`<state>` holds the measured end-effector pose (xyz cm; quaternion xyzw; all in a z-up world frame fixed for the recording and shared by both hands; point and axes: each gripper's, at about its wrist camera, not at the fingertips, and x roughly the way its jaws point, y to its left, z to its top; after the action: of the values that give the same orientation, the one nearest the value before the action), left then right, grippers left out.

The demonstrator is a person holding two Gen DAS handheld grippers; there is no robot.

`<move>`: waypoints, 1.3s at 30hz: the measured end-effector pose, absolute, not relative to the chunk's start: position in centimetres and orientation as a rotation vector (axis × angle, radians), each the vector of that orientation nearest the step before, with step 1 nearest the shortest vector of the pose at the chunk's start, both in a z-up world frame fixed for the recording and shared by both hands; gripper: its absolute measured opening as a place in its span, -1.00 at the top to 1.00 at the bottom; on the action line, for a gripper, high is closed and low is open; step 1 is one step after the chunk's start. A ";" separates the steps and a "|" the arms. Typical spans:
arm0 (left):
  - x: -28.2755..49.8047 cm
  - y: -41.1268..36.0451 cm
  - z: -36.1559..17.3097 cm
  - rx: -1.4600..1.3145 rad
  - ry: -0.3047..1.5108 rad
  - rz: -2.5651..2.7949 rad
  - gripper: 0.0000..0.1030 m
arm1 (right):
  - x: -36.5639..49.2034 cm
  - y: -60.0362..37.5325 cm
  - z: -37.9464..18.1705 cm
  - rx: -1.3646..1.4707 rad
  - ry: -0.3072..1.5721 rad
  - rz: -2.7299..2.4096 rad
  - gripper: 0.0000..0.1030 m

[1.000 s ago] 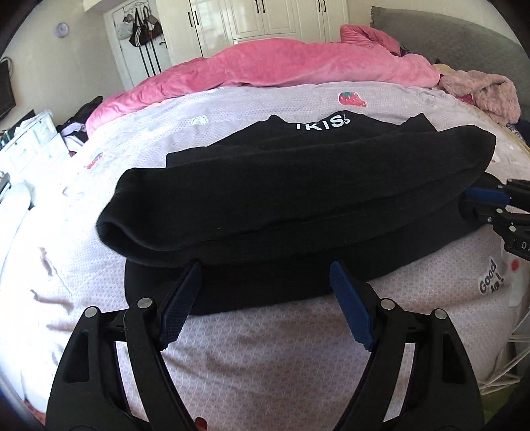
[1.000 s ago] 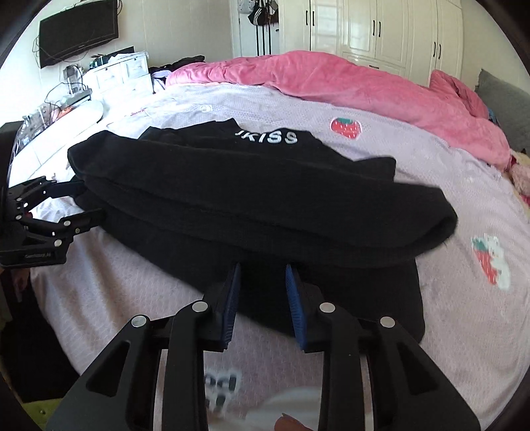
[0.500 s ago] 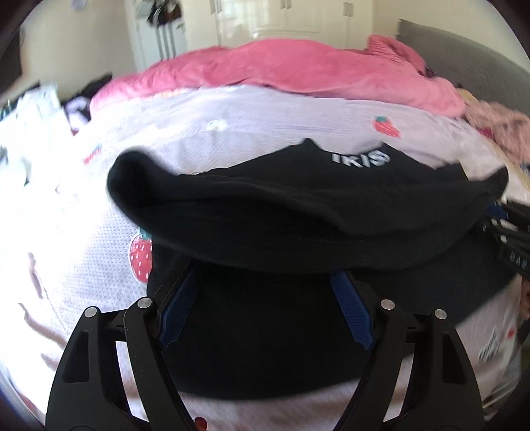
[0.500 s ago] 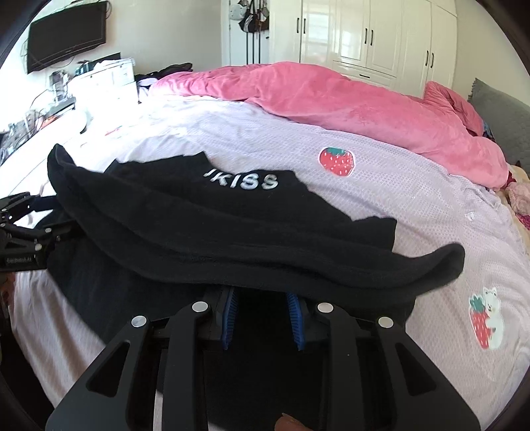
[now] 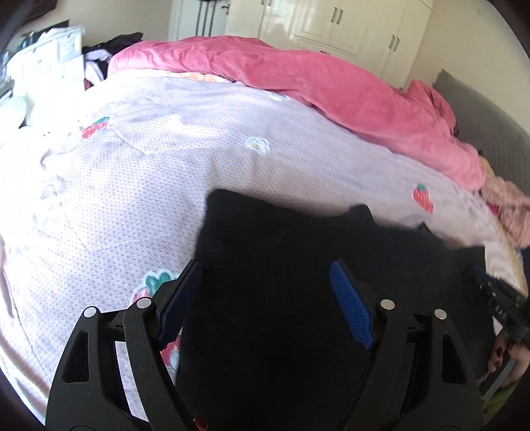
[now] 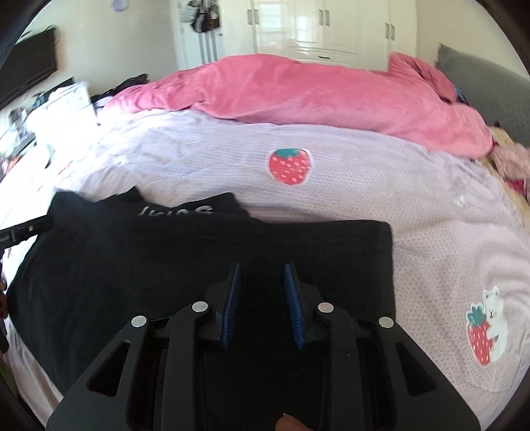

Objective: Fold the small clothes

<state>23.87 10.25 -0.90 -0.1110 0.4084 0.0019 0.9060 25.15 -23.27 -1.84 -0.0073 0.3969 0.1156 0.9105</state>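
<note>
A black garment (image 5: 298, 298) with white lettering (image 6: 175, 210) lies folded on the lilac bed sheet (image 5: 132, 185). My left gripper (image 5: 265, 281) is open, its blue pads spread wide just over the garment's left edge, nothing between them. My right gripper (image 6: 260, 281) hovers over the garment's right half (image 6: 298, 252), pads a small gap apart, holding nothing. The other gripper shows at each view's side edge (image 5: 500, 298) (image 6: 23, 230).
A pink quilt (image 6: 314, 96) lies heaped along the far side of the bed. A grey headboard (image 5: 480, 119) stands at right, with pink clothes (image 5: 510, 212) near it. White wardrobes (image 6: 321, 26) and cluttered furniture (image 6: 56, 102) stand beyond the bed.
Both grippers have moved forward over the garment. The raised folded-over layer now lies flat on the rest, covering most of the lettering. The right pads have opened slightly.
</note>
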 end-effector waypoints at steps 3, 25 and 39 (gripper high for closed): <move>23.2 11.8 -0.7 -0.281 0.818 0.012 -0.39 | 24.6 -24.1 -1.6 0.018 0.800 0.234 0.47; 24.3 13.3 -2.0 -0.285 0.855 -0.069 -0.45 | 25.9 -29.3 -2.2 0.112 0.851 0.138 0.16; 23.9 12.7 -0.7 -0.235 0.792 -0.096 0.88 | 24.3 -28.3 -1.7 0.059 0.787 0.100 0.83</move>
<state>23.95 12.68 -0.70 -0.1143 0.3845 -0.0466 0.9148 24.31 -28.27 -1.70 0.0286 0.3833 0.0485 0.9219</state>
